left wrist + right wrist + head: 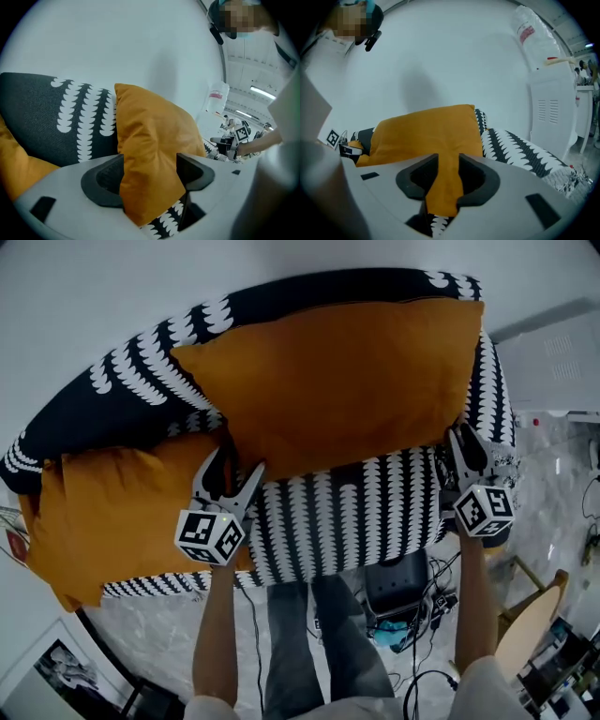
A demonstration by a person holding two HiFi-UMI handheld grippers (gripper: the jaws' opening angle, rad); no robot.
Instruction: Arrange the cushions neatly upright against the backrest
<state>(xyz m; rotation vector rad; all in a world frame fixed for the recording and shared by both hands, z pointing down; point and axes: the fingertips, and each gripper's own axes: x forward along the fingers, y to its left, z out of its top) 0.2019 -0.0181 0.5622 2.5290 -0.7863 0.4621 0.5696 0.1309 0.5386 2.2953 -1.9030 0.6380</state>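
On the patterned sofa (356, 521), the big orange cushion (337, 381) stands upright against the backrest (309, 294), the right gripper (462, 439) clamped on its lower right corner, the left gripper (242, 457) wide apart around its lower left corner.

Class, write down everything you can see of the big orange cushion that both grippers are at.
The big orange cushion is rectangular, of plain mustard-orange fabric, plump and lightly creased. It stands upright against the backrest of the black-and-white patterned sofa, with its lower edge on the seat. The right gripper pinches its lower right corner. Its lower left corner sits between the wide-apart jaws of the left gripper.
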